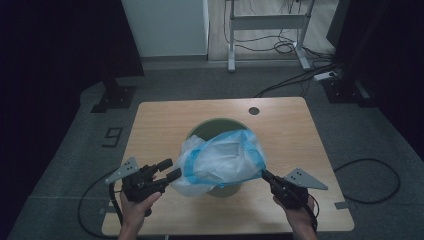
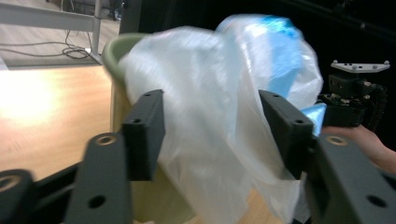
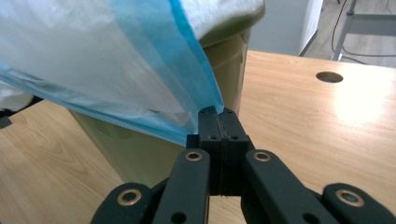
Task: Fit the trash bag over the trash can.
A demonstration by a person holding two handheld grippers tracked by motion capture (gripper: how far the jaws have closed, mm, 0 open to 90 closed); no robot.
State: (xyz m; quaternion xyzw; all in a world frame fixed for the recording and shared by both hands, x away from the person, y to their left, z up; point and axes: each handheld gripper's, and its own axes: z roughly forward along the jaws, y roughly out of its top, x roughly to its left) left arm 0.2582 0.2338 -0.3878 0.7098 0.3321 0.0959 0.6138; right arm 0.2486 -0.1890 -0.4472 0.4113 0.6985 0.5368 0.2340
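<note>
Bag drapes over the green bin mid-bench, mouth slung toward the person. Right claw is clenched on the blue-edged rim at the bag's right corner. Left claw stands released, jaws apart, with loose film of the bag's left side dead ahead between them but unpinched. Left hand is nearer the free edge, so I'd expect it to close there.

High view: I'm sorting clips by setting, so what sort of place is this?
Probably a lab or workshop room: a lone wooden table on grey carpet, loose cables across the floor, a power strip and a bare desk frame behind.
</note>
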